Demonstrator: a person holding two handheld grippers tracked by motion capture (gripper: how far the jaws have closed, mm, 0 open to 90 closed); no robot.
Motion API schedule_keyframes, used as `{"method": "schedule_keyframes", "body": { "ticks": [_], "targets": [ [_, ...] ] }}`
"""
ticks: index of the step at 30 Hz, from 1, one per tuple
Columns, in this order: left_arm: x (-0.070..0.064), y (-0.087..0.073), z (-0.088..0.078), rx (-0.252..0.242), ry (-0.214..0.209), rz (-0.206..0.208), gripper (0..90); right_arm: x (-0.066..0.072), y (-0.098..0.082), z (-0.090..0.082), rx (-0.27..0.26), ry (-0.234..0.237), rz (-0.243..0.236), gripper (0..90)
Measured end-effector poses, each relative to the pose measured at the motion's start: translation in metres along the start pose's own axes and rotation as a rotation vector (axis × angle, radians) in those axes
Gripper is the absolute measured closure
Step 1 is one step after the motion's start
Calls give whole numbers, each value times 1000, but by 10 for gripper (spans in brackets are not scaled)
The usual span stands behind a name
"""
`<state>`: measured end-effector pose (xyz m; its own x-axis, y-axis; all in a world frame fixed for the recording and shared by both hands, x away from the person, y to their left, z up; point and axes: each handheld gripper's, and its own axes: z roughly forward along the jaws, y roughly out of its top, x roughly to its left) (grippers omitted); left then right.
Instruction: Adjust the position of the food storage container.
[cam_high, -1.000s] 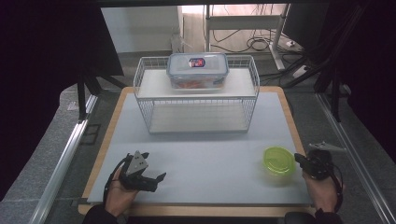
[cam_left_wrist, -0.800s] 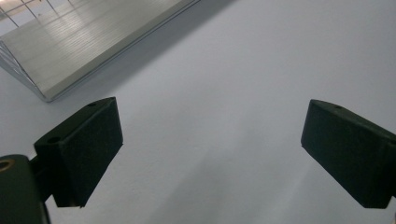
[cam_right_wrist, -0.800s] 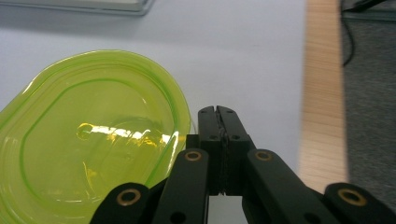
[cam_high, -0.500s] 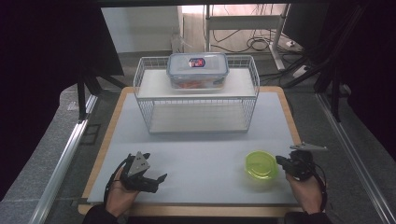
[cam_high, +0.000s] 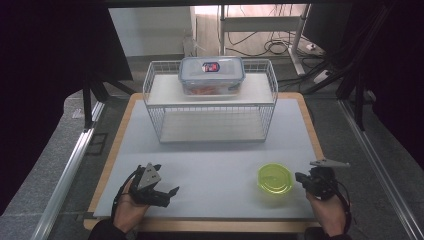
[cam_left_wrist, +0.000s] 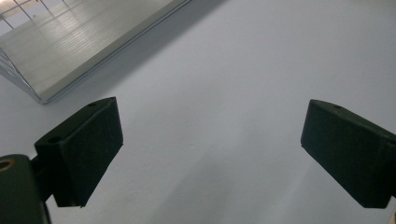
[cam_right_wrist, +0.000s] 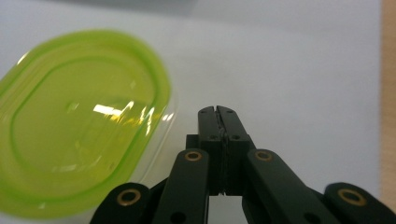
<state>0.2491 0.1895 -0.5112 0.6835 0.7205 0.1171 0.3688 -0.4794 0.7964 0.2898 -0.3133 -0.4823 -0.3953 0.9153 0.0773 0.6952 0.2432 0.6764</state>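
Round translucent lime-green plastic container (cam_high: 275, 180): on the pale grey mat (cam_high: 220, 165), near-right part of the table (cam_high: 120, 135), lid on, upright. In the right gripper view (cam_right_wrist: 79, 126), at left, just beside the closed jaw tips; whether touching cannot be told.

Right gripper (cam_high: 301, 178): black, two-jaw, held in the right hand (cam_high: 327, 210) at the near-right edge of the mat, just right of the green container, pointing towards it. Jaws pressed together, nothing between them (cam_right_wrist: 217, 114). Grey three-cornered plate on top; black cable trailing over the wrist.

Left gripper (cam_high: 167, 192): black, held in the left hand (cam_high: 131, 207) at the near-left edge of the mat, well apart from the green container. Jaws wide apart, nothing between, bare mat beneath (cam_left_wrist: 210, 149). Grey three-cornered plate on top.

White wire rack with a flat upper shelf (cam_high: 210, 107): at the far middle of the mat, well apart from both grippers. Lower corner at upper left in the left gripper view (cam_left_wrist: 60, 51).

Clear rectangular plastic box with a blue-rimmed clip lid (cam_high: 212, 75): on the upper shelf of the wire rack, centred, lid closed, reddish contents inside, dark label on the lid.

Table: pale wooden edge around the grey mat.
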Motion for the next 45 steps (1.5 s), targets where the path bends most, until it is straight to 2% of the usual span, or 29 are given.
{"method": "schedule_keyframes", "body": {
  "ticks": [1,2,5,7,15,16,23,25,27,29,39,45],
  "targets": [
    [0,0,0,0,0,0,55,0,0,0,0,0,0,895],
    [0,0,0,1,0,1,55,8,-5,2,28,15,-14,895],
    [-1,0,0,2,0,3,55,14,-7,5,49,22,-31,896],
    [0,0,0,6,0,6,54,20,-7,10,66,47,-35,896],
    [-1,0,2,15,-2,6,54,27,-4,23,80,106,-32,895],
    [-1,0,2,17,-4,4,54,31,-1,27,76,129,-40,895],
    [-1,0,3,18,-4,5,54,42,9,41,71,189,-60,895],
    [-1,-1,3,22,-3,6,54,51,13,47,83,221,-67,895],
    [-1,-1,3,25,-3,9,54,53,13,49,86,234,-72,895],
    [-1,-1,3,27,-3,10,54,63,17,56,96,258,-87,895],
    [-1,-1,3,28,-4,11,53,85,30,77,109,309,-124,890],
    [-1,-1,4,29,-4,13,52,104,39,89,117,346,-166,888]
  ]
}}
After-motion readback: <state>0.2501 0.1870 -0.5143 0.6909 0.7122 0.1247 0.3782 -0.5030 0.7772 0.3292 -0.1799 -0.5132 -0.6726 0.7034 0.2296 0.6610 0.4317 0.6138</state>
